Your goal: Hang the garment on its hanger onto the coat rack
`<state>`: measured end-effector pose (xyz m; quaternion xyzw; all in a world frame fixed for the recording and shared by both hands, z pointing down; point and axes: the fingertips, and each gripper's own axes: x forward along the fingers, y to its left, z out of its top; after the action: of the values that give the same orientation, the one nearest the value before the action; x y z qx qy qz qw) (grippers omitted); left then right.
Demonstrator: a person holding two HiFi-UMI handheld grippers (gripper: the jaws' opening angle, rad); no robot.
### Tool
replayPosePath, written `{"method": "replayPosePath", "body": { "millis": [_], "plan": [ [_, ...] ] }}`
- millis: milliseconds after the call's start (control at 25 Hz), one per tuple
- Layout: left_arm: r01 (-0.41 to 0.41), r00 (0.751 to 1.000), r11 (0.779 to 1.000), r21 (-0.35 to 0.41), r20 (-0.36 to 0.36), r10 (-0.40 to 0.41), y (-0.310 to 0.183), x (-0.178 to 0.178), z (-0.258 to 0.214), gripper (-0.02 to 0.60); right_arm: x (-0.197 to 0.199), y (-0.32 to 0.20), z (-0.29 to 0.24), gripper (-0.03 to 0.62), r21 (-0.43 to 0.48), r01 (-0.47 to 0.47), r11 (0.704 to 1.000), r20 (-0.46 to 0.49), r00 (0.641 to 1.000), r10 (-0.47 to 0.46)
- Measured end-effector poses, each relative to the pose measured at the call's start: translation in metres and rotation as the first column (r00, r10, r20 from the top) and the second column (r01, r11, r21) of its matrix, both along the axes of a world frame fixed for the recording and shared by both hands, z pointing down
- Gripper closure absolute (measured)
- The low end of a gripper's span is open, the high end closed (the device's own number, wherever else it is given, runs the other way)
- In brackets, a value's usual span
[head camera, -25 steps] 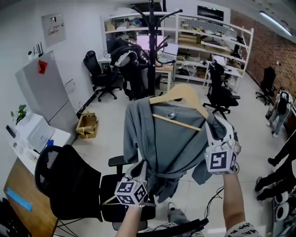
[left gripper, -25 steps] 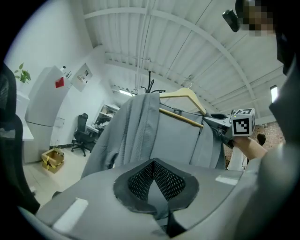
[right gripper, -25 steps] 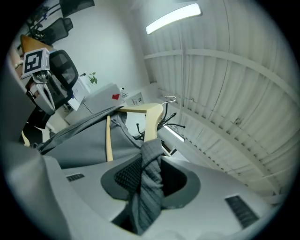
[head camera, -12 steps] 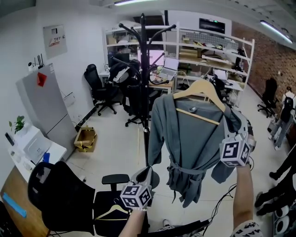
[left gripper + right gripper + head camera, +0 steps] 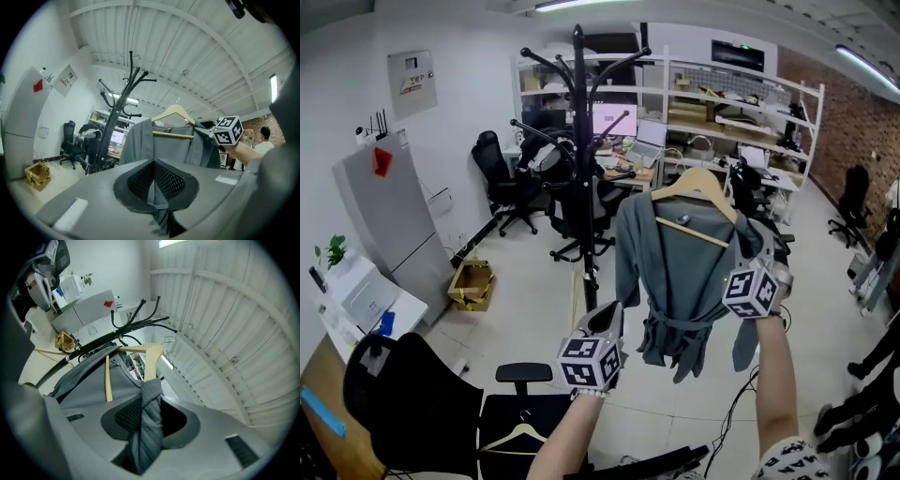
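A grey robe hangs on a wooden hanger, held up in the air just right of the black coat rack. My right gripper is shut on the robe's shoulder fabric where it drapes over the hanger's end. My left gripper is lower, at the robe's left edge, jaws together with a thin strip of grey cloth pinched between them. In the left gripper view the hanger and the coat rack stand ahead, and the hanger's metal hook is free of the rack's arms.
A black office chair with a spare wooden hanger on its seat stands at lower left. A cardboard box, a grey cabinet, more chairs and shelving surround the rack. A person stands far right.
Both grippers carried the robe forward and up toward the coat rack, which now stands closer and just left of the garment. Both grips stayed as they were.
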<state>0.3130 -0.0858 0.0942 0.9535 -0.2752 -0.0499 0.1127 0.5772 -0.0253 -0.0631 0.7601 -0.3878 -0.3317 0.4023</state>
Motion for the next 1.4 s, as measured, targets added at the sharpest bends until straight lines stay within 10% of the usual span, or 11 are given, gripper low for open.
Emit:
{"method": "replayPosePath", "body": {
  "millis": [440, 800, 1400],
  "plan": [
    [0.043, 0.998, 0.998, 0.051, 0.041, -0.046, -0.062, 0.057, -0.04, 0.594, 0.028, -0.151, 0.028, 0.467, -0.074, 0.129, 0.989, 0.028, 0.992, -0.127],
    [0.078, 0.996, 0.997, -0.01, 0.034, -0.078, -0.078, 0.047, -0.011, 0.594, -0.022, -0.253, -0.001, 0.467, -0.163, 0.23, 0.959, -0.053, 0.969, -0.241],
    [0.129, 0.992, 0.985, -0.111, 0.032, -0.126, -0.081, 0.018, 0.034, 0.594, -0.066, -0.299, 0.069, 0.467, -0.247, 0.332, 0.911, -0.054, 0.933, -0.355]
  ]
}}
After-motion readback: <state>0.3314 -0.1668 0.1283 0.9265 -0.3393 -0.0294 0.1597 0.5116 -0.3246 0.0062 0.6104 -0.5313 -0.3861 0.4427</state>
